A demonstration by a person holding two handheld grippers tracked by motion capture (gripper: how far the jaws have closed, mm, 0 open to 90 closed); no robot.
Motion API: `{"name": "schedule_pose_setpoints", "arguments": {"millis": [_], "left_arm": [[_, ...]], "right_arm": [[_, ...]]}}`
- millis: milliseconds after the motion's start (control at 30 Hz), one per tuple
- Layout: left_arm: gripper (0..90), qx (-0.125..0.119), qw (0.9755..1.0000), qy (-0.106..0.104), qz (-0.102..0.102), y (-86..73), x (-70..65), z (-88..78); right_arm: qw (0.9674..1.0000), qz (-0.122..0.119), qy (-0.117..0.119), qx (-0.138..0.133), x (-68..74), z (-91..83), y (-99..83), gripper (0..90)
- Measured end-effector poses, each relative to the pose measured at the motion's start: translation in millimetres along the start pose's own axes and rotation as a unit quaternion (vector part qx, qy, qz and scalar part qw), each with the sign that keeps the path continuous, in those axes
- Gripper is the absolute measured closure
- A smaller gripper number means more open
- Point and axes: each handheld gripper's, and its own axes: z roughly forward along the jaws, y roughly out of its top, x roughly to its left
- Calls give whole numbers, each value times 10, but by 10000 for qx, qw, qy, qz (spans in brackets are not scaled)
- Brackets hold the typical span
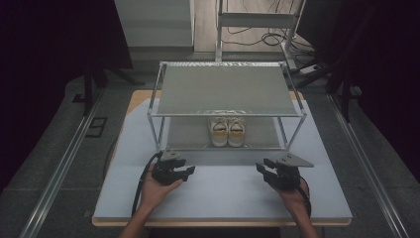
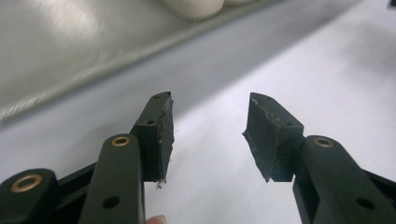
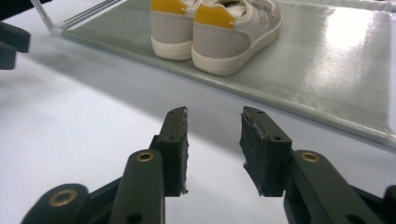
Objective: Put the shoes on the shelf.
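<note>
High view: left gripper [image 1: 184,172] and right gripper [image 1: 264,170] apart, empty — pair of shoes [image 1: 227,132] between and beyond them, on rack [image 1: 227,115] lower shelf. Left gripper view: jaws parted, nothing between. Right gripper view: jaws parted — shoes ahead.

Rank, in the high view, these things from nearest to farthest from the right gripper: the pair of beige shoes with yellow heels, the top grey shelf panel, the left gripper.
From the right gripper:
1. Pair of beige shoes with yellow heels, on the lower shelf, ahead and to its left.
2. Left gripper, across the table to the left.
3. Top grey shelf panel, higher and farther back.
</note>
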Motion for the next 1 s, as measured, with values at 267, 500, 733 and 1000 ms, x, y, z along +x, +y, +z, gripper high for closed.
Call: {"name": "schedule_pose_setpoints", "arguments": {"millis": [267, 500, 733, 1000], "left_arm": [[496, 60, 9997, 216, -131, -353, 139, -170], [478, 84, 9990, 366, -233, -497, 242, -240], [449, 76, 9985, 474, -270, -511, 290, -249], [355, 184, 9966, 797, -86, -496, 301, -163]], "right_arm": [[9999, 64, -34, 96, -175, -153, -247, 532], [9994, 233, -107, 216, -321, -201, -415, 497], [9994, 246, -127, 189, -329, -196, -418, 483], [9990, 177, -342, 239, -346, -173, -412, 396]]}}
